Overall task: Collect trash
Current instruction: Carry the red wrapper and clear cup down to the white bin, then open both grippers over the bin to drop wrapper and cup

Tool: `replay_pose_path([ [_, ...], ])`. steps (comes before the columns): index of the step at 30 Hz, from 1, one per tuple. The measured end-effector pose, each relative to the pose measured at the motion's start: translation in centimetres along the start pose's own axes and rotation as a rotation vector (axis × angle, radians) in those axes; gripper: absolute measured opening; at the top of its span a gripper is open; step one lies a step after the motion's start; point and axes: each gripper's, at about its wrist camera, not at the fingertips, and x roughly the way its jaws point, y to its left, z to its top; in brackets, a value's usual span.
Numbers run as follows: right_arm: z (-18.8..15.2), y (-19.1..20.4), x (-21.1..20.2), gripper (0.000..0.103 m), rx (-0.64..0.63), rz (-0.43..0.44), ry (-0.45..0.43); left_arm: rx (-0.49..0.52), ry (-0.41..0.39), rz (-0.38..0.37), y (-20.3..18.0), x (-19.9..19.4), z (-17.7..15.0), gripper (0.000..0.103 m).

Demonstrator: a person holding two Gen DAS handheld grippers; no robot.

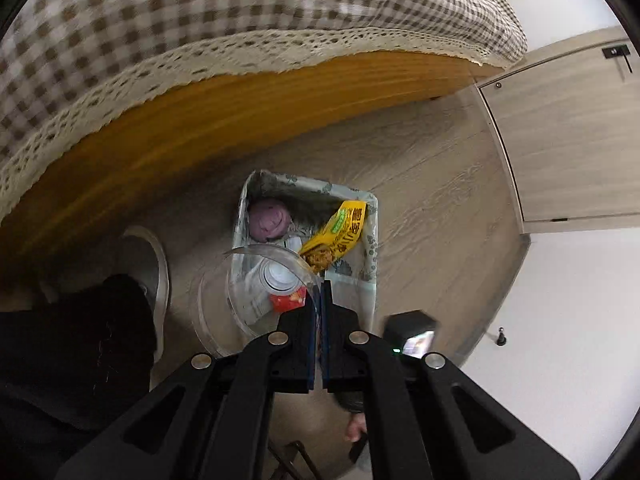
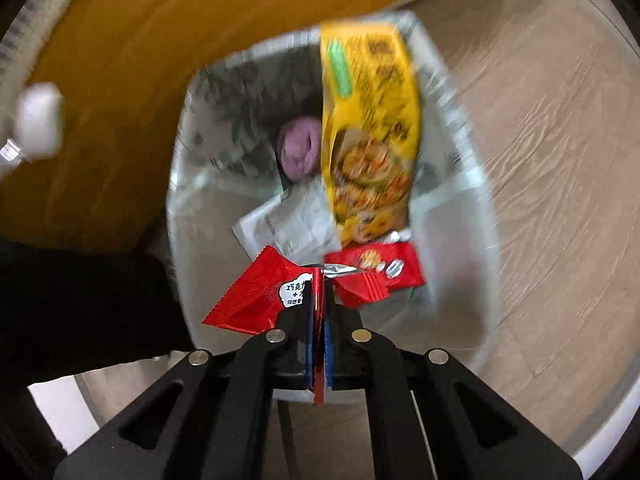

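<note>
Red foil snack wrapper point(image 2: 256, 296) sat pinched in the right tongs point(image 2: 319, 304) above the liner-clad waste bin point(image 2: 192, 184) at frame centre; the left tongs point(image 1: 321, 300) clamped a clear plastic lid point(image 1: 276, 260). Dropping stage, apparently: next, both tongs should spread.

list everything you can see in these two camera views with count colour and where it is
trash bin: one, pale patterned liner, on the floor by the table
yellow snack bag: one, above the bin's opening
purple lump: one, inside the bin
white paper: one, inside the bin
red wrapper: one, between the right gripper's fingers
clear plastic lid: one, in the left gripper
checked tablecloth: one, brown-white, on the wooden table
shoe: one, grey, left of the bin
left hand-held gripper: shut on the lid
right hand-held gripper: pads around the wrapper
</note>
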Motion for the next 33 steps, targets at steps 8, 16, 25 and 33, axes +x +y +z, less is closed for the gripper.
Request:
replay_pose_path([
  [8,-2.4,-0.5,0.6,0.066,0.058,0.127,-0.005,0.037,0.131,0.078,-1.7,5.6,0.5,0.0],
  [16,-2.3,-4.5,-4.7,0.066,0.155,0.114,-0.135,0.056,0.165,0.203,-1.1,10.3,1.3,0.066],
  [25,-2.0,-2.7,-5.1,0.066,0.115,0.084,-0.131,-0.003,0.216,0.276,1.3,10.9,0.9,0.066],
  [33,-2.6,-2.2,-5.9,0.066,0.091,0.062,-0.113,0.04,0.214,0.297,0.6,10.3,0.2,0.066],
])
